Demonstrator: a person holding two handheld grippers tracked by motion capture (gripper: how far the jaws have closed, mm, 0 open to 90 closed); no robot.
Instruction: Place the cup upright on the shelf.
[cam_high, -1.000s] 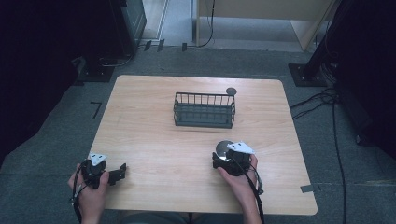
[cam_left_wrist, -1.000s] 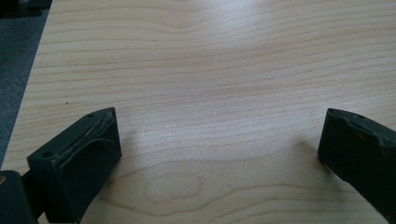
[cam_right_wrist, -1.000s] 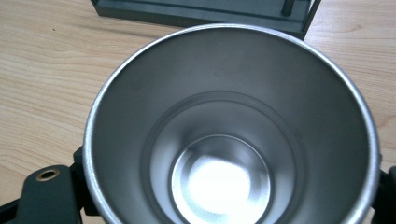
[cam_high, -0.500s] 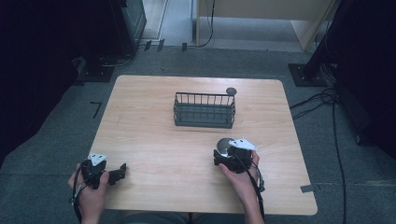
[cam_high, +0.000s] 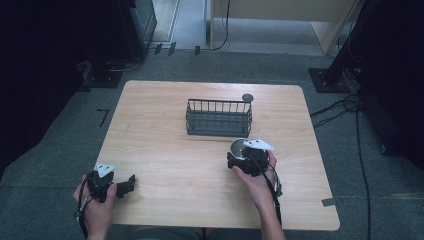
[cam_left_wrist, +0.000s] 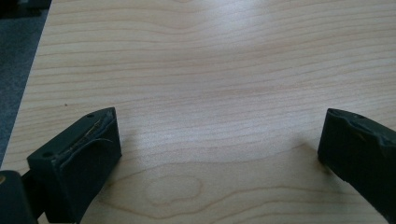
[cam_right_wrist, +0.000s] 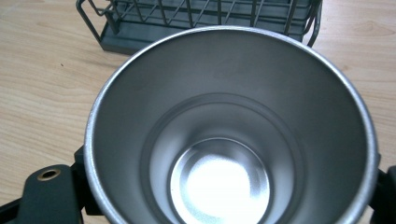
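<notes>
A shiny, empty metal cup (cam_high: 238, 146) stands upright between the jaws of my right gripper (cam_high: 241, 154), which is shut on its sides. It hangs just above the wooden table (cam_high: 165, 140), in front of the right end of a dark wire basket (cam_high: 218, 103). The right gripper view looks down into the cup (cam_right_wrist: 224, 140), with the basket (cam_right_wrist: 201, 18) close behind it. At the table's near left corner my left gripper (cam_high: 128, 185) rests low and open. Bare wood lies between its jaws (cam_left_wrist: 219, 140).
A small dark round object (cam_high: 247, 97) sits just behind the basket's right end. Grey carpet surrounds the table, with cables (cam_high: 345, 107) on the floor at the right and dark equipment at the back left.
My right gripper has lifted the cup a little and brought it slightly closer to the basket. The left gripper has stayed in place.
</notes>
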